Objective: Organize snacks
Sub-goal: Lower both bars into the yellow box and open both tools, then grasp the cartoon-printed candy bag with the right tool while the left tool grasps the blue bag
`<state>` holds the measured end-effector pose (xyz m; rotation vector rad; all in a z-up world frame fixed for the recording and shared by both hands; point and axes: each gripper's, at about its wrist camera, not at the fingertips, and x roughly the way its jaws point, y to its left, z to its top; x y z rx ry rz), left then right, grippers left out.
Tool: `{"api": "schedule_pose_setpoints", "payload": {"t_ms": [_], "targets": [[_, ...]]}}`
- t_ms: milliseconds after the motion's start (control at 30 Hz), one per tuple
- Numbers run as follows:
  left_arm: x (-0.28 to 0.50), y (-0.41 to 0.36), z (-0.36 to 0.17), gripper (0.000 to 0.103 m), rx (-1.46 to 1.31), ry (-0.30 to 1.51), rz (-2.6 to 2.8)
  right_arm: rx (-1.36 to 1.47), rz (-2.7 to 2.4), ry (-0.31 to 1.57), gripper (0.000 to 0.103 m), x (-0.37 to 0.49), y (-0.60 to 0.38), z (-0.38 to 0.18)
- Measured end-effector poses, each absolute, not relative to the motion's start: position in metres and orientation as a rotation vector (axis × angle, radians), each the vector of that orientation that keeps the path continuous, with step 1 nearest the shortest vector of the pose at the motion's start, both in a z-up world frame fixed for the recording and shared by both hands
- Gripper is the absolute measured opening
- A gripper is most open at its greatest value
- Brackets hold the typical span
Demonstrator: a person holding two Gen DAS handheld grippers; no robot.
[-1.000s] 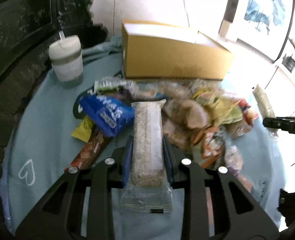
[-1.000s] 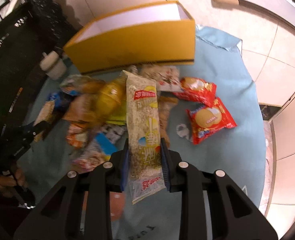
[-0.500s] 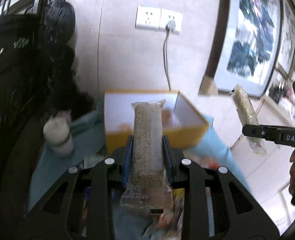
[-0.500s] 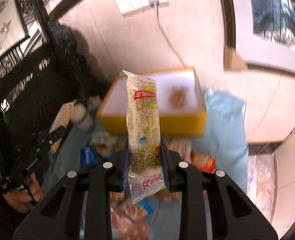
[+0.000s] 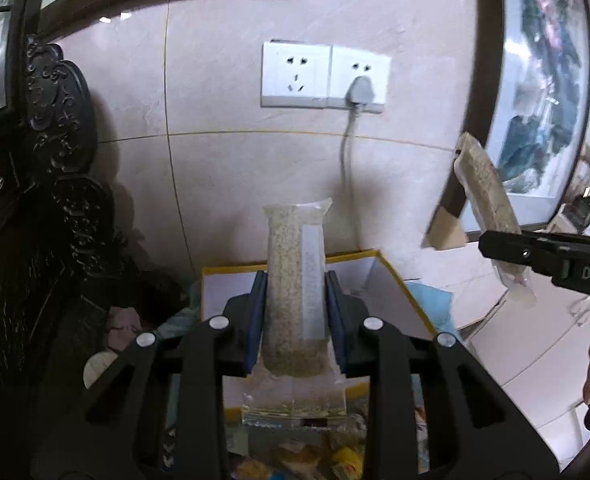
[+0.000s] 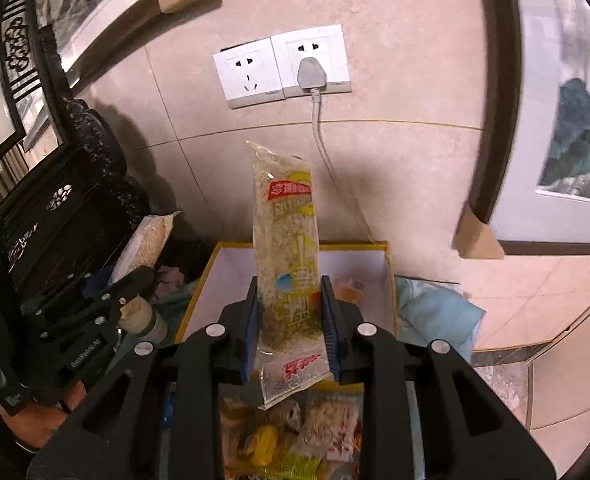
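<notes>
My left gripper [image 5: 295,320] is shut on a long clear oat-bar packet [image 5: 295,280], held upright in the air above the yellow cardboard box [image 5: 391,276]. My right gripper [image 6: 289,324] is shut on a second oat-bar packet with a red and yellow label [image 6: 287,248], also upright over the open box [image 6: 223,264]. The box has a white inside with a small orange snack [image 6: 349,288] in it. Each gripper shows in the other's view: the right one [image 5: 535,256] at the right edge, the left one [image 6: 107,292] at the left.
A pile of mixed snack packets [image 6: 291,440] lies on the light-blue cloth [image 6: 435,308] below the grippers. A lidded cup [image 6: 143,316] stands left of the box. Behind are a tiled wall with sockets [image 5: 323,76], dark carved furniture [image 5: 55,200] and framed pictures [image 6: 575,140].
Both grippers rose from the snack pile with their packets. The views tilted up from the table to the wall, and the box now sits low in both.
</notes>
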<state>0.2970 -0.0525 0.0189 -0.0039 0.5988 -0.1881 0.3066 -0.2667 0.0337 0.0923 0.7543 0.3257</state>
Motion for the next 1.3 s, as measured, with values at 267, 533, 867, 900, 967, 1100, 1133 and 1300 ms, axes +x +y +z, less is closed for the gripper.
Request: {"api": "schedule_pose_setpoints", "payload": {"t_ms": [267, 533, 867, 900, 967, 1100, 1133, 1300], "targets": [[0.303, -0.029, -0.006, 0.096, 0.033, 0.644, -0.078, 0.04, 0.211, 0.837, 0.057, 0.321, -0.266, -0.004], [0.232, -0.002, -0.07, 0.096, -0.064, 0.719, -0.064, 0.041, 0.306, 0.976, 0.058, 0.244, -0.255, -0.075], [0.148, 0.044, -0.205, 0.096, -0.035, 0.963, 0.063, -0.126, 0.458, 1.206, 0.059, 0.111, -0.206, -0.215], [0.146, 0.048, -0.209, 0.096, -0.038, 0.965, 0.076, -0.14, 0.466, 1.208, 0.059, 0.106, -0.203, -0.22], [0.144, 0.055, -0.211, 0.096, -0.042, 0.957, 0.094, -0.188, 0.472, 1.204, 0.059, 0.102, -0.194, -0.228], [0.154, 0.053, -0.209, 0.096, -0.025, 0.929, 0.088, -0.22, 0.476, 1.201, 0.062, 0.105, -0.184, -0.237], [0.16, 0.048, -0.209, 0.096, -0.012, 0.924, 0.076, -0.228, 0.472, 1.211, 0.062, 0.107, -0.183, -0.241], [0.188, 0.023, -0.223, 0.095, 0.11, 0.941, 0.028, -0.213, 0.459, 1.218, 0.064, 0.118, -0.183, -0.255]]}}
